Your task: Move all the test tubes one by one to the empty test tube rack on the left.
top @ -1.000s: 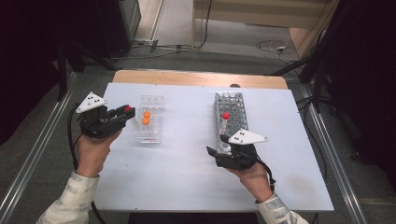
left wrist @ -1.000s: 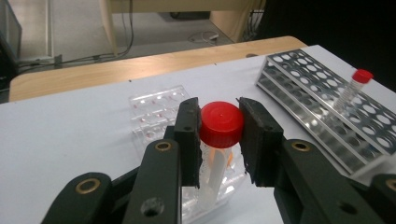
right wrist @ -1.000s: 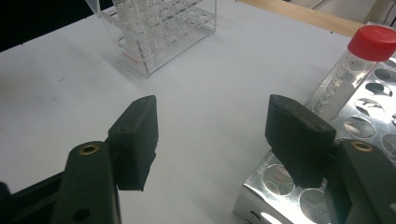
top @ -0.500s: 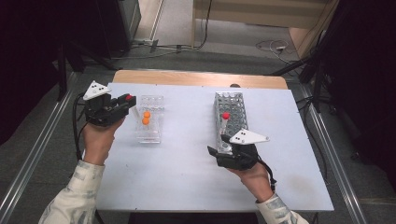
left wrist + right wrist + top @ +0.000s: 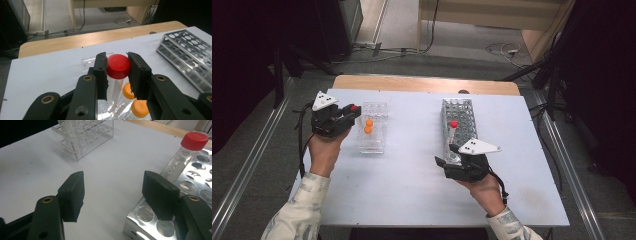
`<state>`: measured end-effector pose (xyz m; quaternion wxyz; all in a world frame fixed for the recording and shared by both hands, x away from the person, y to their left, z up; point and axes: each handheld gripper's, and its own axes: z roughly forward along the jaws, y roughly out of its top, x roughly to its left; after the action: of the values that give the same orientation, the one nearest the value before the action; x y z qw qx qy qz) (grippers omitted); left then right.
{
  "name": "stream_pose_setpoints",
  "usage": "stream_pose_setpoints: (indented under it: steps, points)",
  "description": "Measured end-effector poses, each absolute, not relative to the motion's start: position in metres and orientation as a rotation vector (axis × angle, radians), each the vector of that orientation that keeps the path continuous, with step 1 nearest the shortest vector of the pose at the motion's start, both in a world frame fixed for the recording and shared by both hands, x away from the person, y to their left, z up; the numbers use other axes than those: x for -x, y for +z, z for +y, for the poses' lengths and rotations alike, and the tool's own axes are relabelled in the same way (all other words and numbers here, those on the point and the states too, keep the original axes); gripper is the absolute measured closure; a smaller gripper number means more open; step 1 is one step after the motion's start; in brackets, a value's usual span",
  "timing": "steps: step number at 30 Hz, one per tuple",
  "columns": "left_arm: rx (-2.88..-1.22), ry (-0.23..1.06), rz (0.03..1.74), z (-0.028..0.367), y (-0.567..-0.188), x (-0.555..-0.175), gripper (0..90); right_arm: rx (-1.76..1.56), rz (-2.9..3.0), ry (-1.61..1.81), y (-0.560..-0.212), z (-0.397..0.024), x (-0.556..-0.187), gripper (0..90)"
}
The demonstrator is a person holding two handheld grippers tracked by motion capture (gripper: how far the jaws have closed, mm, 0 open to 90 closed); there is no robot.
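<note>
Carrying the red-capped tube (image 5: 117, 67), my clamped left gripper (image 5: 353, 111) has reached the clear rack (image 5: 373, 134); slotting remains, right gripper (image 5: 117, 192) open, empty.

Wood desk (image 5: 427, 83) behind white tabletop (image 5: 412, 190); cables (image 5: 502, 49) on floor.

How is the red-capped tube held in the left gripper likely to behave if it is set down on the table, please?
The red-capped tube looks like thin clear plastic and seems empty, so probably light and stiff. It is round and slim, so it would likely roll lying down and tip standing outside the clear rack. The left gripper pinches its cap, which may turn or slip.
</note>
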<state>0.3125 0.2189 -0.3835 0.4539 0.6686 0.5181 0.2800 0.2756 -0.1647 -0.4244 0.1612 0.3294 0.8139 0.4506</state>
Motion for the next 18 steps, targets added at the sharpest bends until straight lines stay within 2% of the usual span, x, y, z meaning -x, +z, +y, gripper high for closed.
stream_pose_setpoints:
  steps: [18]
  points:
    - [-1.675, 0.692, 1.305, 0.211, -0.41, -0.313, 69.3, -0.943, 2.326, 1.272, -0.426, -0.164, -0.276, 33.3]
